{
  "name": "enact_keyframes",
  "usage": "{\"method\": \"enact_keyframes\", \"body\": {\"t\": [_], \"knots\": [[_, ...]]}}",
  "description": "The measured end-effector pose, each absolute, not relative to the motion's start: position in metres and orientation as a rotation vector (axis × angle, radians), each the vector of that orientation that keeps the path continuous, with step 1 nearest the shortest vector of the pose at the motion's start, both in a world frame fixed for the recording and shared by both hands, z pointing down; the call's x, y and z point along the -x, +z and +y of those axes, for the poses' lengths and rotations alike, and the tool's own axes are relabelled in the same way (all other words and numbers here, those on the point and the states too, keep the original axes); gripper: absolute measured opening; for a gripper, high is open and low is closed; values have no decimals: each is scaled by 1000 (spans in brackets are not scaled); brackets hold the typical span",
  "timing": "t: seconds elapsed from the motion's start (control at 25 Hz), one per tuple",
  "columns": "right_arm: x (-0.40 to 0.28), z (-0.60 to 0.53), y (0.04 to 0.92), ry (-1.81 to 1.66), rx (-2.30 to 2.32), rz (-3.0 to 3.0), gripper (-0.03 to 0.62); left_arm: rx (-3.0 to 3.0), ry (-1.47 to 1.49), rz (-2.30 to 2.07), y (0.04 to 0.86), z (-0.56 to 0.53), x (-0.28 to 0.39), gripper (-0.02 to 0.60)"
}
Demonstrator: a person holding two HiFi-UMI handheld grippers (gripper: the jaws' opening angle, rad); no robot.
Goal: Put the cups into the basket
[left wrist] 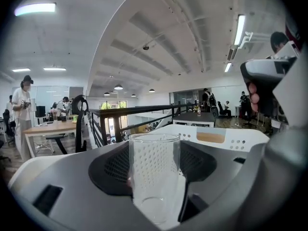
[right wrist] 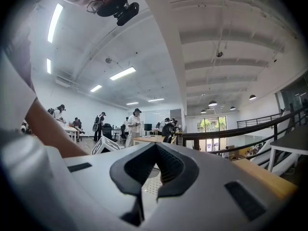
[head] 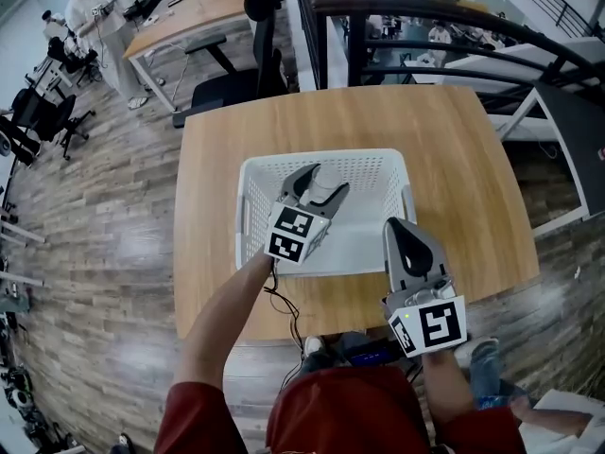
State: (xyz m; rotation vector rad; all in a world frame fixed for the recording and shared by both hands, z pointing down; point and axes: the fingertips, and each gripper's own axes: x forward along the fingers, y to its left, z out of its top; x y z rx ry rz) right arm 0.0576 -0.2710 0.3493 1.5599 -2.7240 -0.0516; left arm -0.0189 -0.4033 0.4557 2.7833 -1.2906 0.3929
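Right gripper closed, empty; left gripper holds cup over basket.

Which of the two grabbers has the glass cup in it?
The left gripper: its jaws are shut on the clear cup, over the white basket. The right gripper is shut with nothing in it.

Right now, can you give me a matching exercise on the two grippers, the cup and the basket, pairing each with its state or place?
1. left gripper
2. right gripper
3. cup
4. basket

A. sits on the wooden table
B. shut, empty
C. shut on the cup
D. clear, upright between jaws

Pairs: 1-C, 2-B, 3-D, 4-A
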Motion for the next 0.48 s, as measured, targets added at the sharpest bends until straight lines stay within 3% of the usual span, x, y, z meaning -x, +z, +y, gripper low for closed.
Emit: {"method": "enact_keyframes", "body": {"t": [0.48], "knots": [[-59, -283, 353, -25, -1553, -2720, 11, -2678, 613, -1134, 516, -408, 13, 284]]}}
